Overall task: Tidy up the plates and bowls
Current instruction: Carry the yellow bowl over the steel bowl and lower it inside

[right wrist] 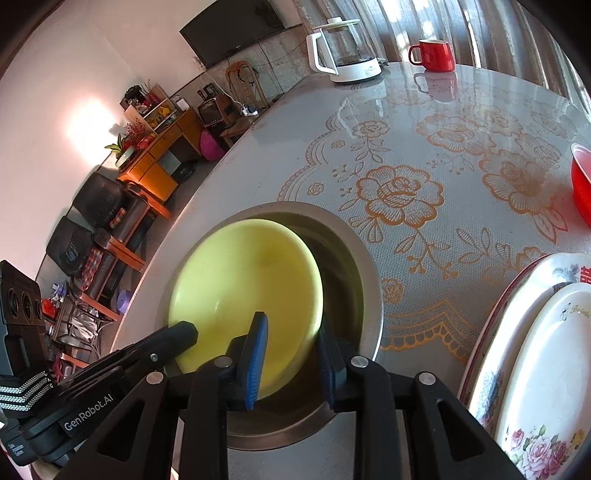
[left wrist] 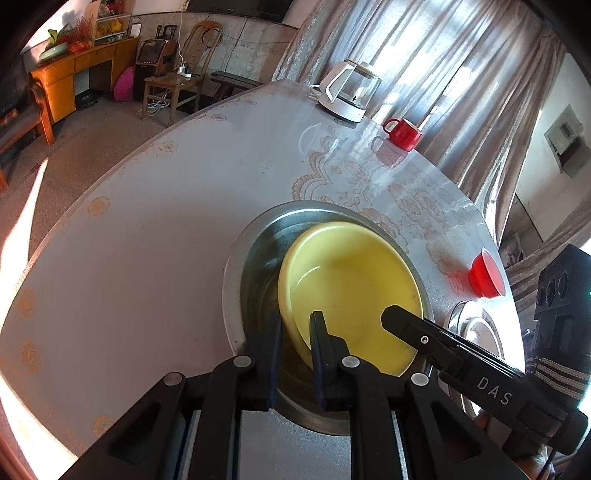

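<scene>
Two grippers straddle the yellow plate [left wrist: 351,291], which leans inside a steel basin [left wrist: 236,280] on the table [left wrist: 147,229]. Left gripper [left wrist: 295,325] pinches the plate's near rim; right gripper [right wrist: 291,332] sits around the opposite rim, jaws slightly apart, contact unclear.

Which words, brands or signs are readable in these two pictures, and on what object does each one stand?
"DAS": on the right gripper, seen from the left wrist.
"GenRobot.AI": on the left gripper, seen from the right wrist.
Small script on the white plate: too small to read.
Red sign on the rim of the plate beneath: cut off, unreadable.
Logo on the television: too small to read.
</scene>
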